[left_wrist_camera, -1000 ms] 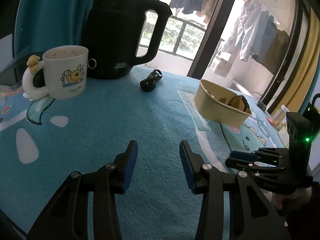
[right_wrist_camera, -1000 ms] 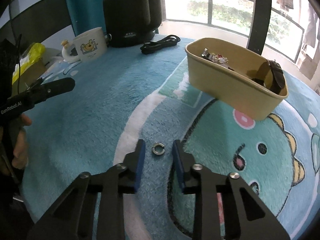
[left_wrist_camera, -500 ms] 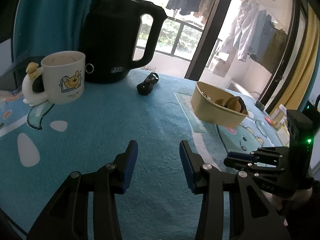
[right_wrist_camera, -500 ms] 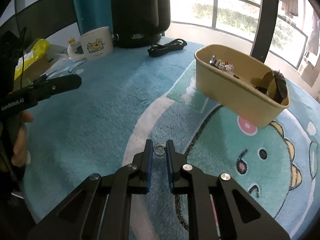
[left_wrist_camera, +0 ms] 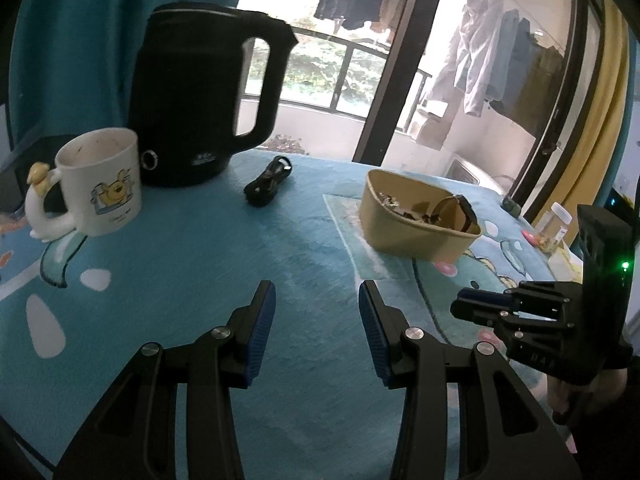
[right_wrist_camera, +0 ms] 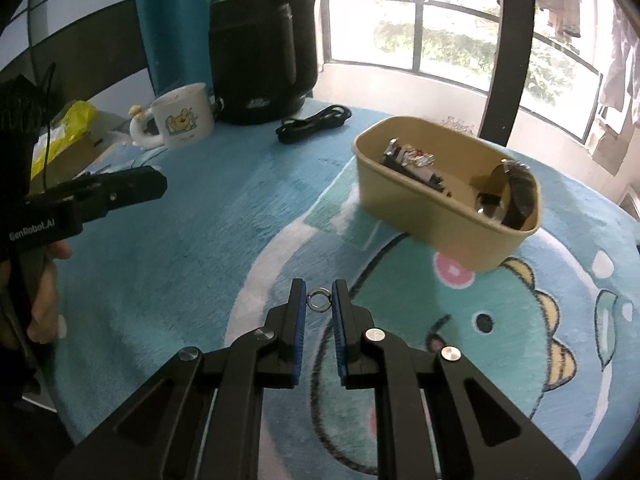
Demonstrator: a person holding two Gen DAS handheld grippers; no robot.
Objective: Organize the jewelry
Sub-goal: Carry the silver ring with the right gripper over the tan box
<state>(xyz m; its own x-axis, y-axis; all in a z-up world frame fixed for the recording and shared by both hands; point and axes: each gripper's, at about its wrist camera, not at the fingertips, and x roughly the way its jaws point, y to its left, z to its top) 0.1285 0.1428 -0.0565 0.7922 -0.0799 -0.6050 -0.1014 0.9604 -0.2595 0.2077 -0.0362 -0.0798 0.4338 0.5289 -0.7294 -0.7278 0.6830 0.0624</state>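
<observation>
My right gripper (right_wrist_camera: 319,300) is shut on a small silver ring (right_wrist_camera: 319,301) and holds it above the blue dinosaur mat. A beige tray (right_wrist_camera: 404,204) stands ahead to the right and holds a watch (right_wrist_camera: 516,196) and other jewelry (right_wrist_camera: 412,160). My left gripper (left_wrist_camera: 316,308) is open and empty over the mat. The tray (left_wrist_camera: 404,232) also shows in the left wrist view, far right, and the right gripper (left_wrist_camera: 480,306) appears at its right edge.
A black kettle (right_wrist_camera: 264,60), a white cartoon mug (right_wrist_camera: 182,120) and a coiled black cable (right_wrist_camera: 312,122) stand at the back of the mat. A yellow bag (right_wrist_camera: 60,132) lies at the left. A small jar (left_wrist_camera: 558,224) stands at the right.
My right gripper closed on the ring and lifted it off the mat. My left gripper drew back and up, staying open.
</observation>
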